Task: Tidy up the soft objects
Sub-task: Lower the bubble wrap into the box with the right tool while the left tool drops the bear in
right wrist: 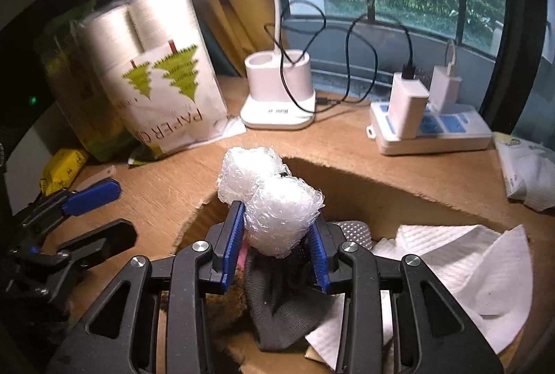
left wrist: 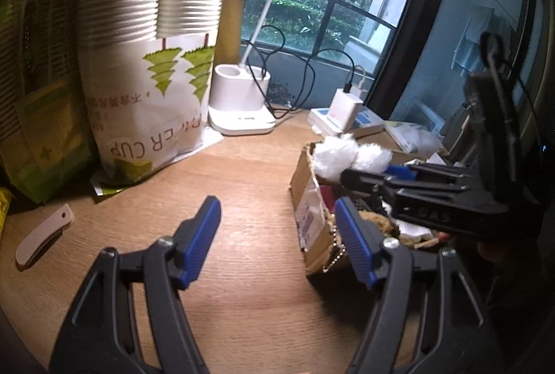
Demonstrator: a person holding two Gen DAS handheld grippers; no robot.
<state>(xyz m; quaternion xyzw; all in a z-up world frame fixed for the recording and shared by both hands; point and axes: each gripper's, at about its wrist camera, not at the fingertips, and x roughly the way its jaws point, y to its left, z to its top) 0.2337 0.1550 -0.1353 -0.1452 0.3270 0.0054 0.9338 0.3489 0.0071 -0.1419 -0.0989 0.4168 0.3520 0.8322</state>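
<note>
My right gripper point(right wrist: 275, 245) is shut on a white fluffy bubble-wrap bundle point(right wrist: 274, 197) and holds it over an open cardboard box point(right wrist: 364, 180). A grey cloth point(right wrist: 281, 311), white paper towels point(right wrist: 461, 266) and a brown fuzzy thing lie in the box. In the left wrist view the same bundle point(left wrist: 350, 155) sticks out of the right gripper point(left wrist: 350, 174) above the box point(left wrist: 308, 200). My left gripper point(left wrist: 277, 232) is open and empty over the wooden desk, just left of the box; its right finger overlaps the box's side.
A bag of paper cups point(left wrist: 152, 62) stands at the back left. A white lamp base point(left wrist: 241, 100) with cables, a power strip point(right wrist: 433, 128) with chargers and a tissue pack point(right wrist: 527, 169) sit behind the box. A white folded knife point(left wrist: 43, 242) lies on the desk's left.
</note>
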